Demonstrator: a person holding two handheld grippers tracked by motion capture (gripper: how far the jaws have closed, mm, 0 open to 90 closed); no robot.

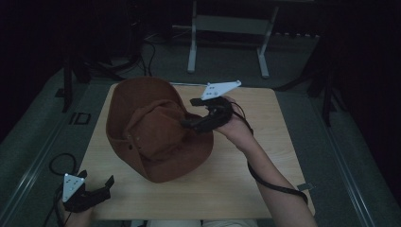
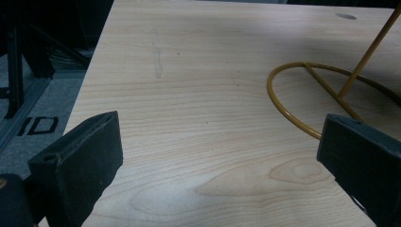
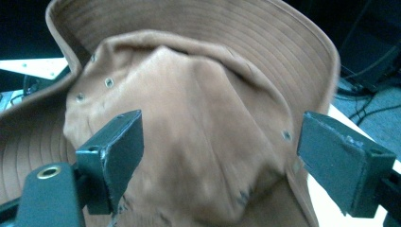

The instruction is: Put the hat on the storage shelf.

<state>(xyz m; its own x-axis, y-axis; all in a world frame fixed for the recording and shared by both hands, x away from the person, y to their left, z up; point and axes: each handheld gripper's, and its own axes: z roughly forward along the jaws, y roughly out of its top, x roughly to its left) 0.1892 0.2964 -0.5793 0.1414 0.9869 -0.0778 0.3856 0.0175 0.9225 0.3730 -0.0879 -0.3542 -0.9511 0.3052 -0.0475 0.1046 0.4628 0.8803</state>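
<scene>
A brown brimmed hat (image 1: 151, 132) sits raised over the left half of the wooden table (image 1: 231, 179), crown dented and brim curled up. My right gripper (image 1: 189, 112) is at the hat's right side, open. In the right gripper view its jaws (image 3: 220, 161) stand wide on either side of the hat's crown (image 3: 203, 142), close to the cloth but not closed on it. My left gripper (image 1: 97, 183) is open at the table's front left corner, away from the hat. The left gripper view shows its jaws (image 2: 220, 156) apart over bare wood, with a yellow wire stand (image 2: 305, 65) ahead to the right.
The table's left edge (image 2: 90, 71) drops to a grey floor with a dark frame. A white metal frame (image 1: 227, 23) stands on the floor beyond the table. Cables (image 1: 61, 163) lie on the floor at the left. The right half of the table is bare wood.
</scene>
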